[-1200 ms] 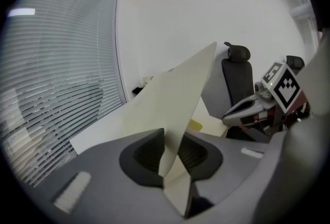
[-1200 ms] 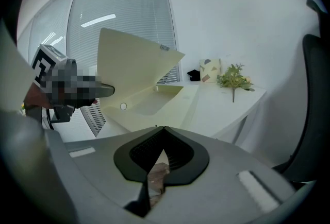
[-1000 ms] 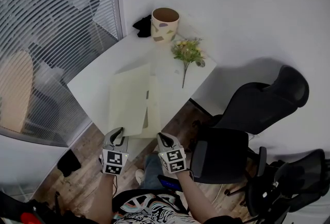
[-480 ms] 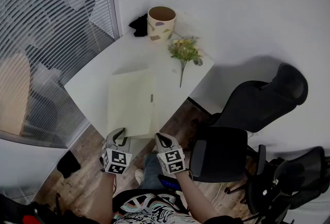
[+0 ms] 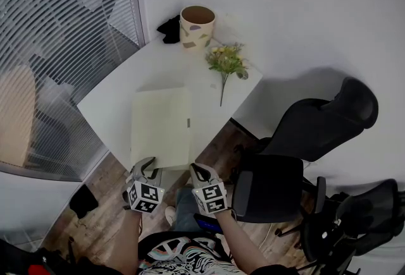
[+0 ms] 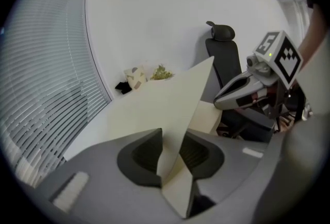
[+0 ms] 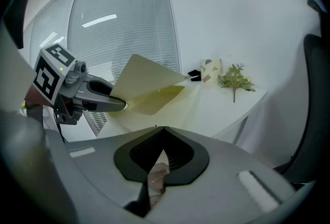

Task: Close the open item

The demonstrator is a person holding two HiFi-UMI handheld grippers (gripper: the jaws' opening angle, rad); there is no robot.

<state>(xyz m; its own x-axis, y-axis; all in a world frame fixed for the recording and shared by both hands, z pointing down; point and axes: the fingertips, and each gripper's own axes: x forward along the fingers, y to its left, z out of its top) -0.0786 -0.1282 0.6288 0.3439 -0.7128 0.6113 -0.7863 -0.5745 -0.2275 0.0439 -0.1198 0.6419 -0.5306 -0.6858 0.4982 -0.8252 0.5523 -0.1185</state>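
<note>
**A:** Where is the pale cream card folder (image 5: 161, 128)?

**B:** It's on the white table (image 5: 111, 100), at the edge nearest the person. The head view shows it almost flat. The right gripper view shows the top cover raised off the lower leaf at the near corner, with a wedge of gap under it.

**A:** Left gripper (image 5: 147, 165)?

**B:** At that raised corner. The cover runs between its jaws, which have just been opening. The pads look parted from the card, so it's letting go rather than pinching.

**A:** Right gripper (image 5: 197, 169)?

**B:** Just beside the folder's near edge and not touching it, as far as I can see. Its jaws are clenched together on nothing.

**A:** Progress?

**B:** Late stage, by my judgement. The cover is swung over. It has yet to drop the last bit and lie flush, and may need a press to seat it.
</note>
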